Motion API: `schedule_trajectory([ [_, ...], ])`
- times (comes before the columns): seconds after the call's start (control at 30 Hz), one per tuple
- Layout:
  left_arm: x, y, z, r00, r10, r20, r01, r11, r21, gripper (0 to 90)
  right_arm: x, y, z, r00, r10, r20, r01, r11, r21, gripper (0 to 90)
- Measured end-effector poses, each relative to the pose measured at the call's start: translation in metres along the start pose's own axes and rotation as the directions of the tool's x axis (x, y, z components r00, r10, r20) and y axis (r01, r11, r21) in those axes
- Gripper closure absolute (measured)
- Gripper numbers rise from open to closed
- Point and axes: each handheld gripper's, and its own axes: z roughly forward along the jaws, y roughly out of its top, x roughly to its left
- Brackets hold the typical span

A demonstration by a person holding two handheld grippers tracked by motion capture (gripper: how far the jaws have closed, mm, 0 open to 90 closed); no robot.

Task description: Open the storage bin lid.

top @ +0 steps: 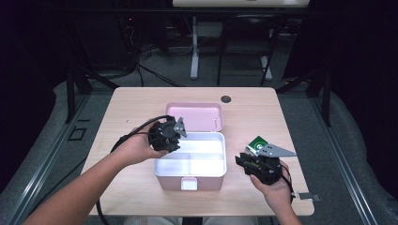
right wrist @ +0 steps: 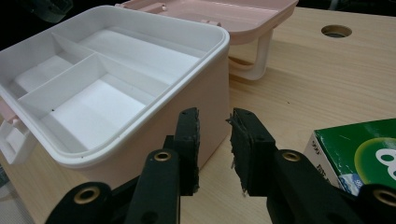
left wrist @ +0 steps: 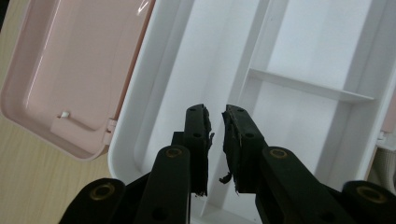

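Observation:
A pink storage box (top: 187,180) stands open at the middle of the table, its white divided tray (left wrist: 299,37) bare inside and its lid (top: 195,116) folded back behind it. My left gripper (top: 170,138) hangs over the box's left rear corner; its jaws (left wrist: 217,116) point down into the tray's long compartment, open by a narrow gap with nothing between them. My right gripper (top: 241,160) rests low to the right of the box, aimed at its pink side wall (right wrist: 205,93), jaws (right wrist: 214,119) slightly open and empty. A small green carton (top: 257,144) lies just beyond the right gripper.
A wooden table (top: 141,108) carries the box, and a round cable hole (top: 226,99) sits behind the lid. The green carton (right wrist: 359,149) lies close to the right jaw. Desk legs and cables (top: 195,56) stand on the floor beyond the table.

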Motion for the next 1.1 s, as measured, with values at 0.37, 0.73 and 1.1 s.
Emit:
schedule_trajectory([
  [0.37, -0.009, 0.009, 0.013, 0.9980, 0.060, 0.018, -0.062, 0.9955, 0.073, 77.7, 0.001, 0.001, 0.001, 1.0000, -0.002, -0.002, 0.002, 1.000, 0.002, 70.9],
  [0.73, -0.016, 0.023, 0.030, 0.9914, 0.124, 0.042, -0.129, 0.9837, 0.126, 77.6, -0.002, -0.002, 0.000, 1.0000, 0.008, 0.001, -0.008, 1.000, 0.002, 70.8],
  [1.1, -0.018, 0.028, 0.040, 0.9886, 0.145, 0.039, -0.149, 0.9778, 0.147, 81.3, -0.004, -0.006, -0.001, 0.9998, 0.019, 0.002, -0.019, 1.000, 0.004, 70.7],
])
